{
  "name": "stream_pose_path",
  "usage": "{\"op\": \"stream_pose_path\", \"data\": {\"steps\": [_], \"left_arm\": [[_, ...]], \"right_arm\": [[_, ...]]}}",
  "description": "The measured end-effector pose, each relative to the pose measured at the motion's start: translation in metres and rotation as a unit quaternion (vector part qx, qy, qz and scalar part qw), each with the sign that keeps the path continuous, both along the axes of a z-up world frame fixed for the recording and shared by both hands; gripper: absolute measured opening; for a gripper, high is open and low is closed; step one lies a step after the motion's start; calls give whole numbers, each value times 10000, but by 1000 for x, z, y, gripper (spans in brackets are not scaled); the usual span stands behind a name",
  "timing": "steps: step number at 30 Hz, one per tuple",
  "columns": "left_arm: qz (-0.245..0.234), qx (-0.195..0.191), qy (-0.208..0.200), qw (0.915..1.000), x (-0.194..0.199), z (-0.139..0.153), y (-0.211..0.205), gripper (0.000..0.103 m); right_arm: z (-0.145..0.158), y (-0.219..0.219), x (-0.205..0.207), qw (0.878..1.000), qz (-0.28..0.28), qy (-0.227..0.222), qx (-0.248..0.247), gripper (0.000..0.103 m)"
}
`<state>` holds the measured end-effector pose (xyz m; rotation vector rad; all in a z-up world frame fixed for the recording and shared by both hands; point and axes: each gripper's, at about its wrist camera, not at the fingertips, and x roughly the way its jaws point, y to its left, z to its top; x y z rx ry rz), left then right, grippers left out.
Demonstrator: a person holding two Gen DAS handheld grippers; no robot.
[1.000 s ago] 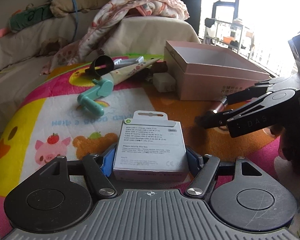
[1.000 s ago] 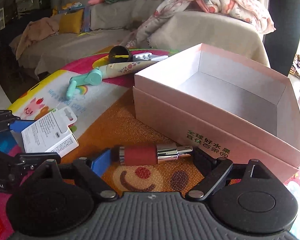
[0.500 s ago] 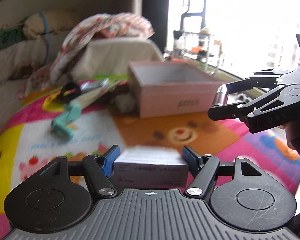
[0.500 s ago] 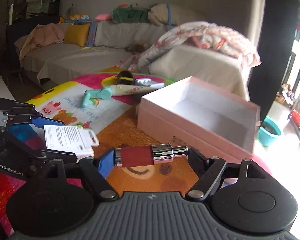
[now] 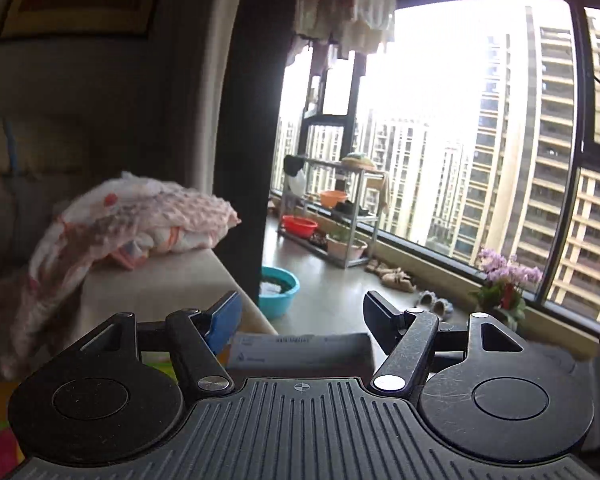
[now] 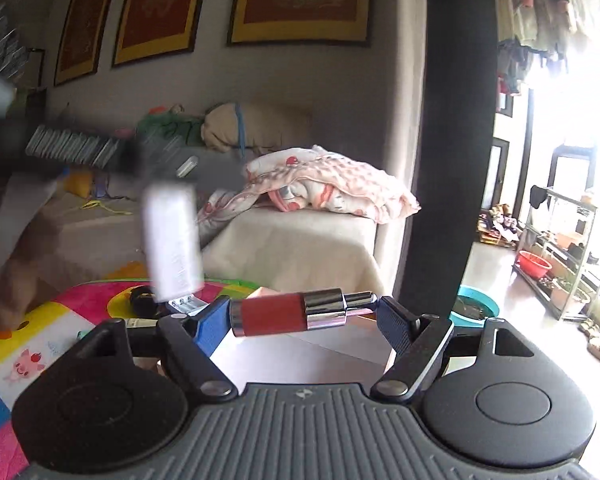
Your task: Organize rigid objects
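Holding a red and chrome metal lipstick tube (image 6: pixel 296 314) crosswise above the pink cardboard box (image 6: pixel 300 354), the right tongs (image 6: pixel 300 318) are opening; the left tongs (image 5: pixel 300 320) clamp a white flat carton (image 5: pixel 300 350) higher up, left of that box.

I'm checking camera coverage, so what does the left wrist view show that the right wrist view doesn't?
Only the left wrist view: the white carton sitting low in the left gripper, high-rise buildings, purple flowers.

Only the right wrist view: the red-and-silver tube spanning the opening right gripper, framed pictures, the colourful mat.

Both: the pink blanket, teal basin, red basin.
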<state>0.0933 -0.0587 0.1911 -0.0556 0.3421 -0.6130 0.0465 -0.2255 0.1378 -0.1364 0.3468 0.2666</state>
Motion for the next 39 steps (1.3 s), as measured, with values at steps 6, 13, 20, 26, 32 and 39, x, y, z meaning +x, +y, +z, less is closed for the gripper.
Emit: {"op": "stream_pose_path", "data": {"steps": [6,13,20,26,32,39], "left_arm": [[671,-91,76,9977,-10,-56,43,73],[1886,215,808,9785,-40,-136,126,73],[2477,493,1345,9582,-64,-161,175,72],[2100,964,1106,9666,-55,-164,154,72],[1912,1226,994,9688,-22,-169,140,71],[1242,1551,849,9764,20,-167,134,71]], "right_arm": [[-44,6,-16,9987,-16,501,-56,86],[-105,31,-57,9929,106,1109,-417,86],[-103,56,-60,9932,356,1106,-57,86],[-115,70,-57,9907,431,1265,-252,86],[-115,70,-57,9906,410,1277,-262,86],[-117,70,-55,9896,410,1348,-282,86]]}}
